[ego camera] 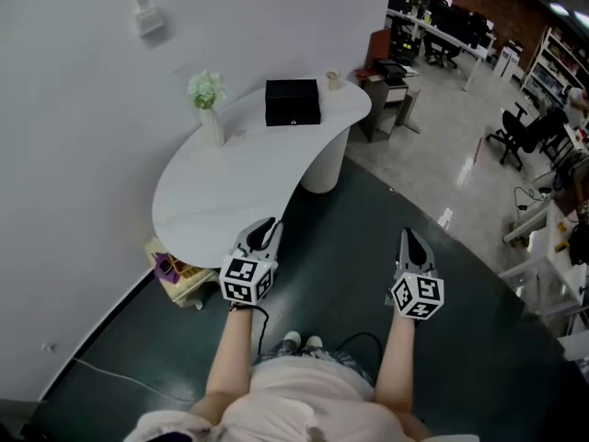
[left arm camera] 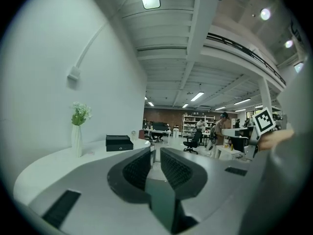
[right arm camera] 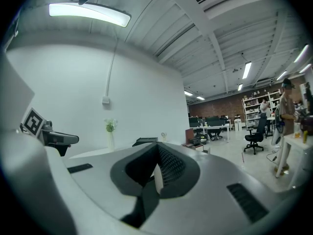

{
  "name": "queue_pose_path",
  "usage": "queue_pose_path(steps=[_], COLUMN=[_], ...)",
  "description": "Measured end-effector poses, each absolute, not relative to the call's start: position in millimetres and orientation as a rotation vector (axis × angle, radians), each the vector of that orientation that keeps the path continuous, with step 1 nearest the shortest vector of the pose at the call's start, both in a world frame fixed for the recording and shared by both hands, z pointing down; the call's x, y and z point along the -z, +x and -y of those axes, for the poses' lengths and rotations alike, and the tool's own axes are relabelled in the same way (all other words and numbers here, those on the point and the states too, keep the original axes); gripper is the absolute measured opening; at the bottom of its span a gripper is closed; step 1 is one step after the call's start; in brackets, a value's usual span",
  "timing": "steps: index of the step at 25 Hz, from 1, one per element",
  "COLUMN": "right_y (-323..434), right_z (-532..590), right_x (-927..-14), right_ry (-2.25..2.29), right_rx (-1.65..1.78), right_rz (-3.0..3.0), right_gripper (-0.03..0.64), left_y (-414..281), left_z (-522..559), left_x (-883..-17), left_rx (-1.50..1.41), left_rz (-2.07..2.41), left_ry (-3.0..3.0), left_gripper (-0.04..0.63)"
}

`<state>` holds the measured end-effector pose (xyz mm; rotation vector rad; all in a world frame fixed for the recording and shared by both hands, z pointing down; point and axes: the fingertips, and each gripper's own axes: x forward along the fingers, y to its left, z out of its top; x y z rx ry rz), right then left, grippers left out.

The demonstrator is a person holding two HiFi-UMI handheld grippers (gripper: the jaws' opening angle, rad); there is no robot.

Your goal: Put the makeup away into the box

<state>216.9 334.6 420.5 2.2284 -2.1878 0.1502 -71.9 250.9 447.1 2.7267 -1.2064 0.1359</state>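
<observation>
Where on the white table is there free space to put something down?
The wide near half of the table, from the vase to the front edge, is bare. The far end is fuller: the box and a small object beside it.

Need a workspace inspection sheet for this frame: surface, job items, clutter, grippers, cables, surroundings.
Surface: white curved table, mostly bare.
Job's things: black box, lid closed, at the table's far end; no makeup made out.
Clutter: vase with flowers by the wall; small pale object beside the box; basket under the table's near end.
Grippers: left gripper and right gripper shut, empty.
Cables: black cable below the left gripper; white cable on the floor.
Surroundings: open office, office chair, shelving.
</observation>
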Motion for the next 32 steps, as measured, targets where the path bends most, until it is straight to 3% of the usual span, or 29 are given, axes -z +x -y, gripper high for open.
queue_pose_path(steps=[7, 10, 32], right_y=[210.3, 206.0, 195.7], right_z=[-334.9, -333.8, -320.3], right_x=[-426.5, -428.1, -447.0], right_ry=[2.229, 2.219, 2.279], right_rx=[-0.174, -0.18, -0.224], right_rz=[2.195, 2.201, 2.155], right_gripper=[0.017, 0.017, 0.017], left_y=[-77.8, -87.4, -92.3], left_z=[-254.7, -252.7, -225.4], left_x=[-446.5, -446.5, -458.7], left_rx=[-0.058, 0.003, -0.056], left_rz=[1.152, 1.19, 1.167], left_ry=[2.728, 2.701, 2.744], left_gripper=[0.311, 0.372, 0.391])
